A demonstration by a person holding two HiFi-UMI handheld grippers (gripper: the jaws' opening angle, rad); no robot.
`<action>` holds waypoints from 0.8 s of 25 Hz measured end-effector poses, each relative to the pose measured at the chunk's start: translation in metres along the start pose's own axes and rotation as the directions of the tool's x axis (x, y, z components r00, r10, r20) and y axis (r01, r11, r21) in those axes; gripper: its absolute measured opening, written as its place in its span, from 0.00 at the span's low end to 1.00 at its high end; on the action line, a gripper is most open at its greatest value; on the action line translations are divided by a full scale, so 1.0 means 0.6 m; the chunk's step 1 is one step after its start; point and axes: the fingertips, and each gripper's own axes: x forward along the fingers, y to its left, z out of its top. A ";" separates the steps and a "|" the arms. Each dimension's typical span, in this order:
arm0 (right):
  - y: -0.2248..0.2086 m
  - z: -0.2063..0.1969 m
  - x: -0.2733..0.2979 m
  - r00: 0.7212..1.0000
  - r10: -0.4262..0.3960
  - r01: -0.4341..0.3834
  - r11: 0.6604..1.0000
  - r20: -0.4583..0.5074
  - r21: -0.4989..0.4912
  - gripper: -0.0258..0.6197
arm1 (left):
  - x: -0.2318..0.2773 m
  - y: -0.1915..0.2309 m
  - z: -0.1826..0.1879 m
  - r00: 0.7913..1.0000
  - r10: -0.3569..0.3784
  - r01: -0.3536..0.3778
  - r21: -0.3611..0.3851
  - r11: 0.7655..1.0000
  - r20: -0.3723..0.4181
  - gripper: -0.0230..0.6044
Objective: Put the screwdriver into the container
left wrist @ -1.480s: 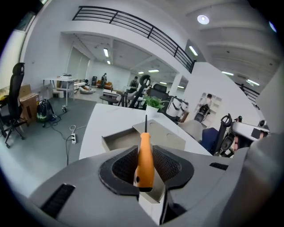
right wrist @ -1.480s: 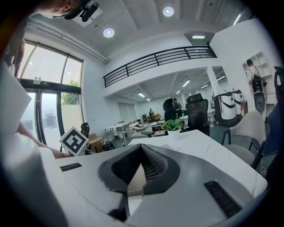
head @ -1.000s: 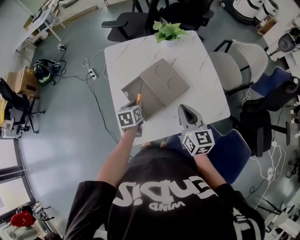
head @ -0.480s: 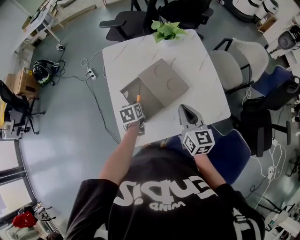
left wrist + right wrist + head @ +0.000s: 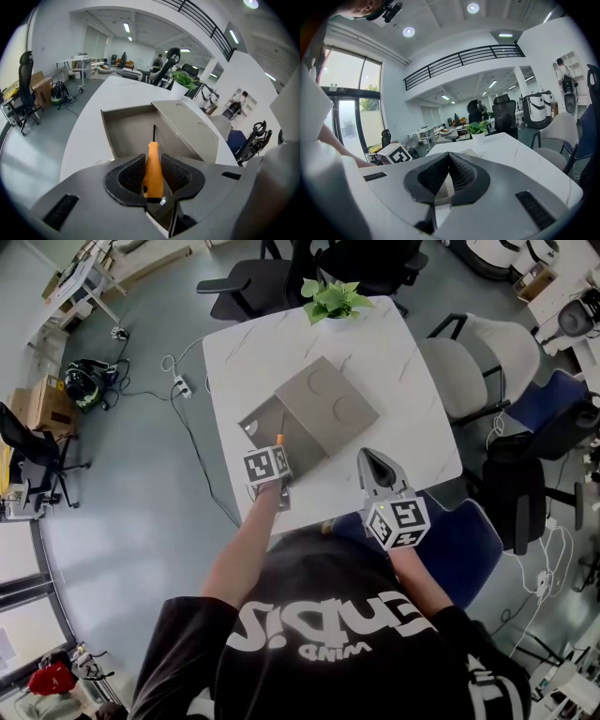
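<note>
An orange-handled screwdriver (image 5: 153, 168) with a dark shaft is clamped between the jaws of my left gripper (image 5: 153, 174), its tip pointing at the open tray of the grey container (image 5: 140, 131). In the head view the left gripper (image 5: 269, 468) hovers at the near edge of the container (image 5: 309, 418), with the orange screwdriver (image 5: 279, 439) sticking out over the open compartment. The container's lid (image 5: 328, 409) lies folded open on the right side. My right gripper (image 5: 377, 468) rests above the table's near right part, jaws shut with nothing between them (image 5: 449, 176).
A white marble-look table (image 5: 403, 390) holds the container and a potted green plant (image 5: 330, 301) at its far edge. Office chairs (image 5: 473, 367) stand around the table. Cables and a power strip (image 5: 184, 388) lie on the floor at left.
My left gripper has moved forward with the screwdriver, from the table's near edge to the container's open compartment. The right gripper has stayed put.
</note>
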 end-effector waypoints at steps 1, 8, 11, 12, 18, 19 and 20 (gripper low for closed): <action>-0.002 -0.001 0.001 1.000 0.000 0.000 1.000 -0.002 0.002 0.06 | 0.001 -0.001 -0.001 1.000 0.003 -0.003 0.007 1.000 -0.012 0.22; -0.006 -0.001 0.009 1.000 0.005 -0.005 1.000 -0.006 0.013 0.06 | 0.013 -0.009 -0.007 0.996 -0.003 0.009 0.066 0.998 -0.093 0.22; -0.008 -0.003 0.012 1.000 0.008 -0.007 1.000 -0.008 0.015 0.06 | 0.019 -0.013 -0.009 0.992 -0.009 0.019 0.083 0.996 -0.124 0.22; -0.009 -0.003 0.013 1.000 0.007 -0.007 1.000 -0.009 0.016 0.06 | 0.021 -0.014 -0.011 0.991 -0.008 0.020 0.087 0.996 -0.133 0.22; -0.014 -0.009 0.009 1.000 -0.004 0.004 1.000 -0.011 0.026 0.06 | 0.027 -0.018 -0.018 0.986 0.009 0.014 0.137 0.990 -0.165 0.22; -0.015 -0.009 0.008 1.000 -0.006 0.007 1.000 -0.012 0.026 0.06 | 0.027 -0.018 -0.019 0.985 0.013 0.013 0.146 0.989 -0.172 0.22; -0.015 -0.010 0.007 1.000 -0.009 0.009 1.000 -0.013 0.026 0.06 | 0.028 -0.018 -0.019 0.984 0.016 0.011 0.154 0.988 -0.178 0.22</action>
